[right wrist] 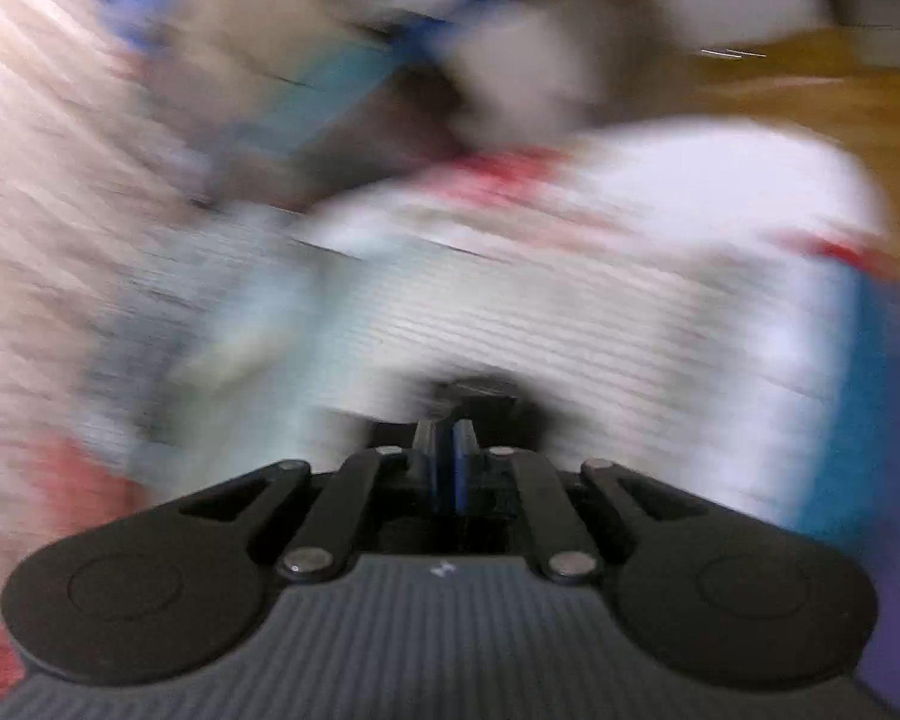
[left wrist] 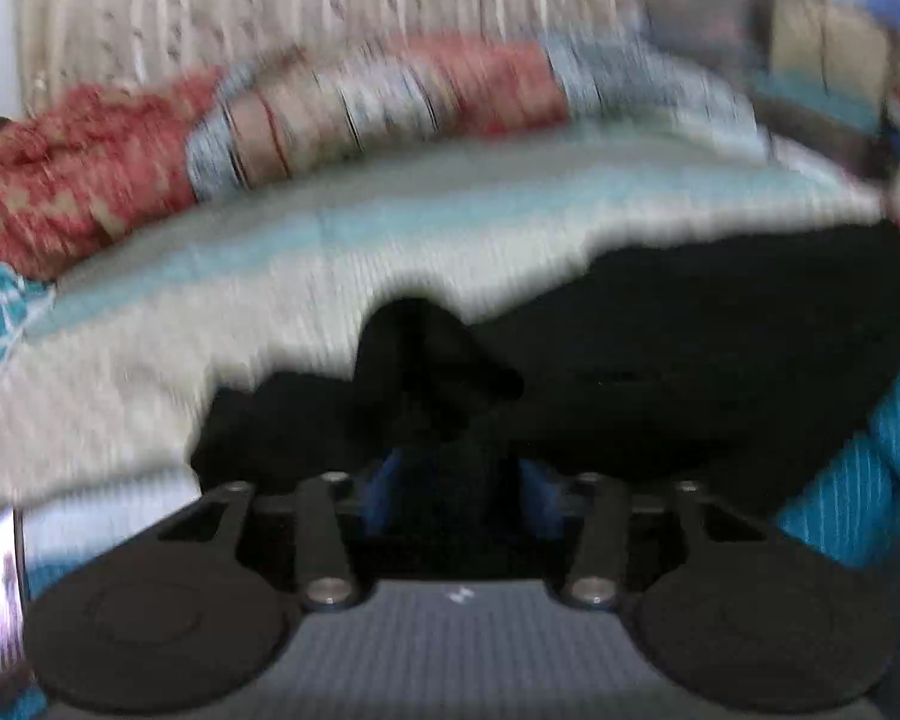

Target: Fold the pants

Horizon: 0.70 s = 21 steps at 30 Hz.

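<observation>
Black pants [left wrist: 720,348] lie spread over a pale striped bed cover [left wrist: 330,276], filling the right and middle of the left wrist view. My left gripper [left wrist: 456,456] is shut on a bunched fold of them. The cloth fills the gap between the blue pads [left wrist: 384,480] and rises in a dark hump ahead of them. In the right wrist view, which is badly blurred, my right gripper [right wrist: 447,444] has its blue pads nearly together, shut on a small dark bit of the pants [right wrist: 480,396] at the tips. The pale bed cover [right wrist: 570,324] lies beneath.
Red patterned and striped bedding [left wrist: 90,180] is rolled along the far side of the bed, below a cream curtain [left wrist: 330,0]. Stacked coloured items [left wrist: 810,48] stand at the far right. A teal sleeve [left wrist: 870,468] is at the right edge. Wooden floor [right wrist: 810,96] shows beyond the bed's end.
</observation>
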{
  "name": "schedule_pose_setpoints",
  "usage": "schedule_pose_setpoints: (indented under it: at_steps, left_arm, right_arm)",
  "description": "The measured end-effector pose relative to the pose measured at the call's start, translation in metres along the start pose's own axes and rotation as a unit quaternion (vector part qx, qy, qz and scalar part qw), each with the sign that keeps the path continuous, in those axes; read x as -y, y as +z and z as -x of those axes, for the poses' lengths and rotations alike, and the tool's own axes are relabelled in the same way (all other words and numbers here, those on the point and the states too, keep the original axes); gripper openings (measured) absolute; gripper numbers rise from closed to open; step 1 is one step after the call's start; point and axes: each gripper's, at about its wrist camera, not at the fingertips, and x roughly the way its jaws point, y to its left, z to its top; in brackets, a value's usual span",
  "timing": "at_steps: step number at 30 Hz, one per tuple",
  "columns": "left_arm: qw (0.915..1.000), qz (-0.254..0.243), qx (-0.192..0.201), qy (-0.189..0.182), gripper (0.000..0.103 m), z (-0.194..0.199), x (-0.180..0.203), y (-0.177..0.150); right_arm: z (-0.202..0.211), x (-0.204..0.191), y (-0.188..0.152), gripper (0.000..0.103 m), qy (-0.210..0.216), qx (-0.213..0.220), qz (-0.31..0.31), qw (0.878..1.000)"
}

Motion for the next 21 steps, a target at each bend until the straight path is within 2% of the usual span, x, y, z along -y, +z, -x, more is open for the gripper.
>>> schedule_pose_setpoints:
  at_steps: [1,3,4,5,8,9,11,13,16,17,18,19,20,21]
  left_arm:
    - [0.9999,-0.01,-0.01,0.002,0.044,0.004,0.006,-0.008]
    - [0.9998,-0.015,-0.007,0.005,0.046,0.018,0.007,-0.013]
    - [0.9999,-0.009,-0.001,0.006,0.054,0.027,0.003,-0.014]
    - [1.0,0.004,0.004,0.007,0.06,0.036,-0.002,-0.014]
    - [0.9971,0.075,0.016,0.007,0.063,0.056,-0.032,-0.01]
    - [0.9935,0.112,0.019,0.007,0.066,0.06,-0.046,-0.008]
    - [0.9823,0.186,0.026,0.006,0.088,0.065,-0.071,-0.007]
    - [0.967,0.252,0.035,0.002,0.092,0.064,-0.092,-0.005]
    - [0.9469,0.321,0.017,-0.011,0.096,0.045,-0.115,-0.004]
    - [0.941,0.338,0.009,-0.02,0.097,0.036,-0.121,-0.003]
    - [0.9361,0.351,0.001,-0.029,0.098,0.028,-0.127,-0.004]
    - [0.9328,0.359,-0.005,-0.033,0.098,0.023,-0.127,-0.007]
    - [0.929,0.368,-0.015,-0.034,0.098,0.013,-0.131,-0.007]
    - [0.9244,0.379,-0.024,-0.036,0.098,0.004,-0.135,-0.007]
  right_arm:
    - [-0.003,0.015,-0.008,0.024,-0.036,-0.012,-0.014,0.999]
    - [0.011,0.043,-0.018,0.032,0.007,0.015,-0.068,0.998]
    - [0.02,0.046,-0.02,0.035,0.008,0.026,-0.078,0.997]
    - [0.027,0.044,-0.022,0.037,0.006,0.036,-0.073,0.997]
    - [0.045,0.024,-0.026,0.037,0.039,0.051,-0.015,0.998]
    - [0.049,0.014,-0.028,0.038,0.061,0.048,0.004,0.997]
    - [0.055,-0.013,-0.041,0.043,0.119,0.019,0.044,0.992]
    - [0.061,-0.034,-0.062,0.044,0.175,-0.029,0.075,0.981]
    - [0.066,-0.078,-0.12,0.044,0.245,-0.12,0.157,0.949]
    - [0.071,-0.094,-0.142,0.044,0.262,-0.144,0.2,0.933]
    - [0.077,-0.11,-0.163,0.045,0.277,-0.164,0.248,0.914]
    - [0.084,-0.128,-0.188,0.047,0.292,-0.182,0.306,0.888]
    - [0.092,-0.145,-0.212,0.054,0.309,-0.194,0.361,0.859]
    - [0.096,-0.157,-0.228,0.063,0.32,-0.199,0.402,0.834]
